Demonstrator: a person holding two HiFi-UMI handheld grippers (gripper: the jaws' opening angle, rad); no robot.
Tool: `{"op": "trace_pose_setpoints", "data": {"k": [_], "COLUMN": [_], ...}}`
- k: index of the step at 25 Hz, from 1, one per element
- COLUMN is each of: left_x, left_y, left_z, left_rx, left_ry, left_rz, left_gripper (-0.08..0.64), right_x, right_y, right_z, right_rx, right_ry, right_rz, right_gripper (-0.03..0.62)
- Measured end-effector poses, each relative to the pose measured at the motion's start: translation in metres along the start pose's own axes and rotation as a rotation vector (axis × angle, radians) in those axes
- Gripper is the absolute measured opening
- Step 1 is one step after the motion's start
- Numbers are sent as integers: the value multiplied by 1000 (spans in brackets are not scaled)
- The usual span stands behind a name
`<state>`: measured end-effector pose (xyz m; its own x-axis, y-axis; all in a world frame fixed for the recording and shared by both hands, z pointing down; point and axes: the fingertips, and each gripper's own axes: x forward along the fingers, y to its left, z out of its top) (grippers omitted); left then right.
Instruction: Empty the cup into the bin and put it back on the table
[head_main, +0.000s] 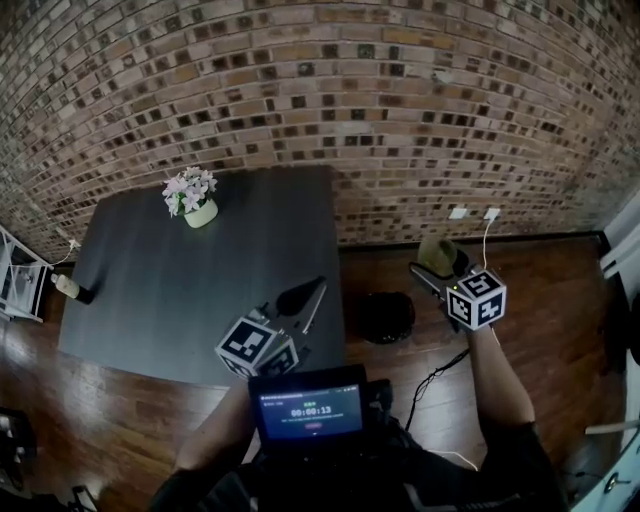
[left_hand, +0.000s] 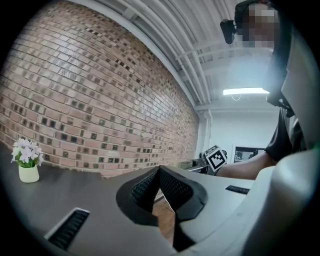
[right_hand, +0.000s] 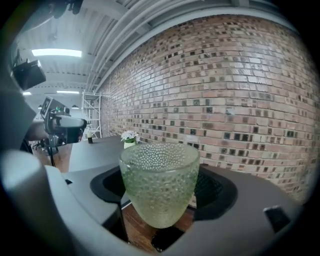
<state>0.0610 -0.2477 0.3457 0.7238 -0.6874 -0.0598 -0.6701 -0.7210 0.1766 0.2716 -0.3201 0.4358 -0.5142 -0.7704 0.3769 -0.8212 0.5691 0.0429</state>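
Observation:
A pale green dimpled glass cup (right_hand: 159, 172) stands upright between the jaws of my right gripper (right_hand: 160, 197), which is shut on it. In the head view the cup (head_main: 436, 254) and right gripper (head_main: 437, 264) hang over the wooden floor, right of the dark grey table (head_main: 150, 300) and just beyond the round black bin (head_main: 388, 316) on the floor. What is inside the cup does not show. My left gripper (head_main: 305, 295) hovers over the table's front right corner, its jaws (left_hand: 159, 175) meeting at the tips with nothing between them.
A small pot of white flowers (head_main: 193, 196) stands at the table's back. A little bottle (head_main: 70, 288) sits at its left edge. The brick wall (head_main: 400, 120) with sockets (head_main: 472, 213) runs behind, and a cable (head_main: 440, 375) lies on the floor.

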Motion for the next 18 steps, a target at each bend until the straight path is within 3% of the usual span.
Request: {"op": "trace_pose_setpoints", "data": {"k": [9,18], "left_x": [5,16], "left_y": [37,59], "left_z": [9,7], "left_rx": [-6,-26], "left_ry": [-16,-10], "left_rz": [7,4], "left_gripper": [3,3], "right_x": [29,43], "right_y": [-34,-62], "right_z": [-22,-24], "right_rx": [-123,-211], "right_ry": [163,244], "right_rz": [-108,-162], "right_gripper": [391,391]}}
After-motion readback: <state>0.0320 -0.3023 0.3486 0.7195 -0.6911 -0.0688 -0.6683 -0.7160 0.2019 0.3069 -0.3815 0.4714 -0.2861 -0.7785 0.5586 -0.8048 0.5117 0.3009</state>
